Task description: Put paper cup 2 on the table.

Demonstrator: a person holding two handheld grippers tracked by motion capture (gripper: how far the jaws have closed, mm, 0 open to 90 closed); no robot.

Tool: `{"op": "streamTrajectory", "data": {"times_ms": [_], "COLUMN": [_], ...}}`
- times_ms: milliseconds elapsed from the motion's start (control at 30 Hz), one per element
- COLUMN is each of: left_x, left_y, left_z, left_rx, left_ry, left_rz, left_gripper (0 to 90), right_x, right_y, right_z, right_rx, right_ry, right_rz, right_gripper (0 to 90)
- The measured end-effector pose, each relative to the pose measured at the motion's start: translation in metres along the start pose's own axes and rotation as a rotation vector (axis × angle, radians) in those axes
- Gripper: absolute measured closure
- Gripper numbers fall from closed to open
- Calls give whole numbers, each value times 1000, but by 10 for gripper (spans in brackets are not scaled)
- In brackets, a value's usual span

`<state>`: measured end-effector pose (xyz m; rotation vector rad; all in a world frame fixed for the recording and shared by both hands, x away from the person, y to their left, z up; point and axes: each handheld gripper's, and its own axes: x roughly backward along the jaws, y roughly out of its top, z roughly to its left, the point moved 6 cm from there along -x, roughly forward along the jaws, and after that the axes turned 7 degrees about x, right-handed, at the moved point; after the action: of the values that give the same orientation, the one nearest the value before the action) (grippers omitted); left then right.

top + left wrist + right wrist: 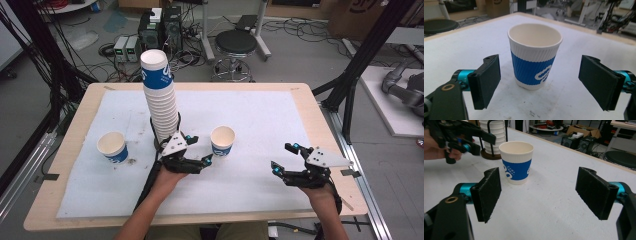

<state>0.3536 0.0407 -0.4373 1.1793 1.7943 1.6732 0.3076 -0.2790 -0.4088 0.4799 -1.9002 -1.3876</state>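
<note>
Ribbed paper cup (534,56), blue band, white foam mat (579,100)

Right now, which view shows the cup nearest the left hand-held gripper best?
The left gripper view: that cup is close, centred, unobstructed. The right gripper view shows it farther off; the high view shows it small.

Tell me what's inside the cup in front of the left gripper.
The cup looks empty: bare white inner wall, nothing sticking out. Its bottom is hidden by the near rim.
</note>
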Motion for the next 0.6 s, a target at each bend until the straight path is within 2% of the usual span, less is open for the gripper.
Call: {"op": "streamTrajectory", "data": {"times_ms": [100,200,400,600], "left_x": [18,37,71,96], "left_y": [5,9,16,14], "left_z": [1,1,10,19], "left_rx": [11,6,-12,-16], "left_ry": [-9,-14,23,60], "left_rz": [-41,-84,-147,-178], "left_gripper": [178,178,178,178], "right_x": [1,0,-2,-2], "right_y": [-2,-3,-6,-4], "right_z": [-1,-1,-3,-2], "right_rx": [-8,-1,2,6], "right_ry": [-7,-12,-17,-20], "right_rz": [7,12,23,13], "right_gripper": [211,211,211,211]}}
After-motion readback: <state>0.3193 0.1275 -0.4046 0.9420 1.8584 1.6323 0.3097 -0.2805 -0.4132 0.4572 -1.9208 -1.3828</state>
